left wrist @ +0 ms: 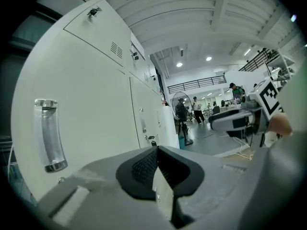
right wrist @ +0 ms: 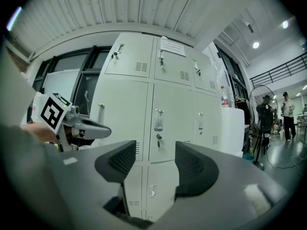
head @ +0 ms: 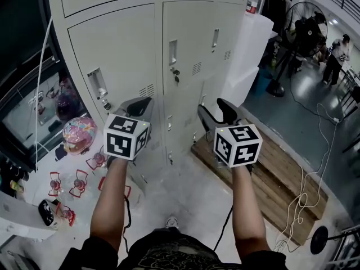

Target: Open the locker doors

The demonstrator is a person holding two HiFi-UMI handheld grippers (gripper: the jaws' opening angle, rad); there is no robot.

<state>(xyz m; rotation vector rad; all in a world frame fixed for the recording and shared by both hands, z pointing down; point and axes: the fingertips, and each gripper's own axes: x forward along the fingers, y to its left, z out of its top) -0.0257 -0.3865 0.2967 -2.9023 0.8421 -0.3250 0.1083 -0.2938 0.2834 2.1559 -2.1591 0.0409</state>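
Pale grey sheet-metal locker doors point(head: 126, 46) stand shut, directly ahead of both grippers. Left gripper point(left wrist: 156, 164): jaws closed, empty. Right gripper point(right wrist: 154, 164): jaws apart, empty. Doors likely rigid, hinged; grip the clear plastic pull handle point(left wrist: 49, 135).

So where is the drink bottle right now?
Head view, upper right: the bottle stands on the white cabinet just right of the lockers, with the standing fan beyond.

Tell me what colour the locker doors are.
The locker doors are pale grey, clearest in the right gripper view.
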